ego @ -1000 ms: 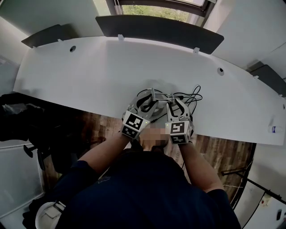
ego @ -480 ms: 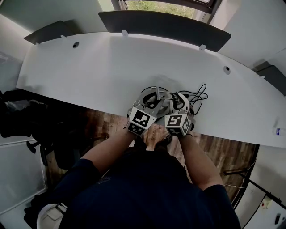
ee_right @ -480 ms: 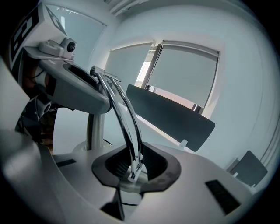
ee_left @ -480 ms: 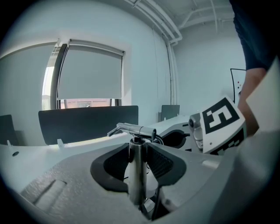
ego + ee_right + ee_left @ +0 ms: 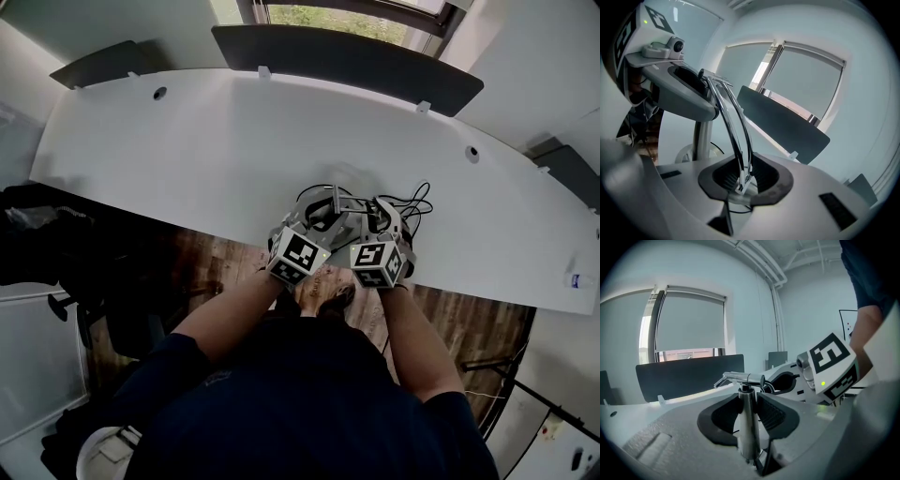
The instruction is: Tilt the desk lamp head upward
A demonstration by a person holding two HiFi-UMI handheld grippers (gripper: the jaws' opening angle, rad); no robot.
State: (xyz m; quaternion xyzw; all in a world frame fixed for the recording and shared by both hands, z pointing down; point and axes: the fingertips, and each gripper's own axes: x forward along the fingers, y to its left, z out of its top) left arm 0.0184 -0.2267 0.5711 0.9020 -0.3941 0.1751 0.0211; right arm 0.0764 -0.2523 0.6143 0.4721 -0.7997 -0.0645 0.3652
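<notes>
While the left hand-held gripper [image 5: 749, 405] is clenched on the upright metal post [image 5: 747, 441] of the desk lamp [image 5: 339, 214], the right hand-held gripper [image 5: 743, 180] has just been closing its jaws and pinches the tip of the thin lamp head [image 5: 733, 122], which slopes down from the hinge. The lamp stands at the near edge of the white surface [image 5: 187, 150], its base [image 5: 689, 152] beside a loose cable [image 5: 412, 202]. That pinch sits at the very end of the head, so a lift may let the slim strip slide out, or flex it instead of turning the hinge. If the left grip loosens, the lamp could tip off the edge.
</notes>
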